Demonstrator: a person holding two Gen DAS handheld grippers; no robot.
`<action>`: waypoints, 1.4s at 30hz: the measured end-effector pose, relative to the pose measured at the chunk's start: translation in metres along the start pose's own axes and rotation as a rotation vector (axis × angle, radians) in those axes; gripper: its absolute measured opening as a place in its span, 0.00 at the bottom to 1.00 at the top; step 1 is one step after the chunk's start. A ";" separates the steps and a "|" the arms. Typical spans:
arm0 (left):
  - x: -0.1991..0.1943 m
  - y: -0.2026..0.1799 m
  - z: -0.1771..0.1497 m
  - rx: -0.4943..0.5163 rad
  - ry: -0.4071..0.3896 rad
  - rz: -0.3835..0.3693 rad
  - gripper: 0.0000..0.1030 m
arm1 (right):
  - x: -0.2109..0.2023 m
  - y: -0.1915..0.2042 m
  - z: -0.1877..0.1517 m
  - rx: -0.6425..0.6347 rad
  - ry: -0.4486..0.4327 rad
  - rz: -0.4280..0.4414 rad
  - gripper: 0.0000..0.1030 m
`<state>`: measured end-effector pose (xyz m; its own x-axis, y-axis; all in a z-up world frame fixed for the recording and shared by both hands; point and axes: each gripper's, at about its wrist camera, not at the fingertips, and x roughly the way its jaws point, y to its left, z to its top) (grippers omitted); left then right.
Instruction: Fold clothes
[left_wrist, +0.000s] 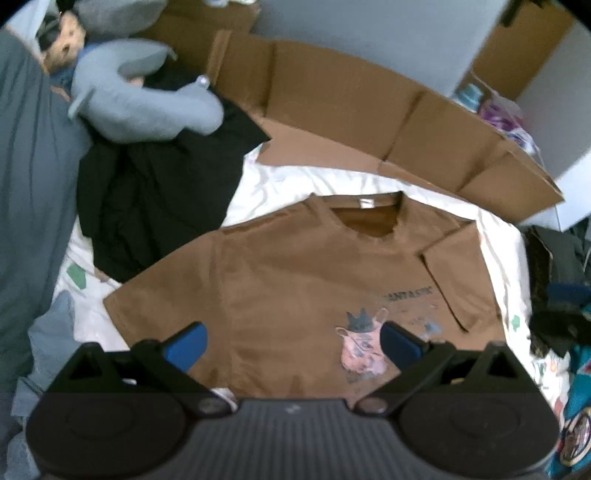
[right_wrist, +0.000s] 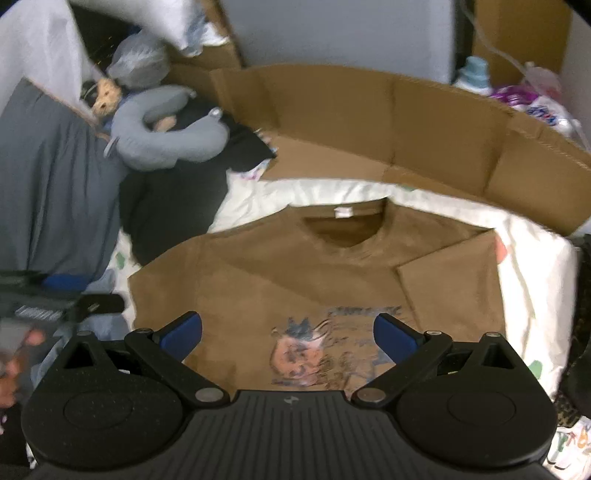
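A brown T-shirt (left_wrist: 295, 280) with a pink printed figure lies flat, front up, on a white patterned sheet (left_wrist: 280, 181). Its collar points away from me. Its right sleeve (left_wrist: 458, 273) is folded inward over the chest; the left sleeve lies spread out. My left gripper (left_wrist: 293, 341) is open and empty, hovering over the shirt's lower half. In the right wrist view the same shirt (right_wrist: 295, 280) fills the middle. My right gripper (right_wrist: 288, 338) is open and empty above the print. The left gripper (right_wrist: 62, 291) shows at that view's left edge.
A flattened cardboard box (left_wrist: 351, 122) stands behind the shirt. A pile of black clothes (left_wrist: 155, 199), a grey neck pillow (left_wrist: 147, 110) and a plush toy (right_wrist: 107, 99) lie at the back left. A grey blanket (left_wrist: 29, 184) is at the left. Dark clothes (left_wrist: 557, 295) lie at the right.
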<state>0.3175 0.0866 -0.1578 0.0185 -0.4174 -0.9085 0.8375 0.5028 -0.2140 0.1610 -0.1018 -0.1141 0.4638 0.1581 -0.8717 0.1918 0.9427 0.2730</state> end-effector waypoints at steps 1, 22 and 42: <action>0.006 0.007 0.002 -0.004 -0.001 -0.002 0.98 | 0.004 0.003 0.001 -0.007 0.010 0.012 0.99; 0.051 0.136 -0.046 -0.153 -0.028 -0.019 0.83 | 0.067 0.095 -0.014 -0.188 0.014 0.101 0.99; 0.105 0.189 -0.101 -0.219 -0.030 -0.150 0.52 | 0.121 0.122 -0.104 -0.087 -0.057 0.006 0.51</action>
<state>0.4220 0.2141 -0.3304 -0.0785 -0.5200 -0.8505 0.6943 0.5838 -0.4210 0.1502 0.0632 -0.2283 0.5134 0.1488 -0.8452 0.1146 0.9642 0.2393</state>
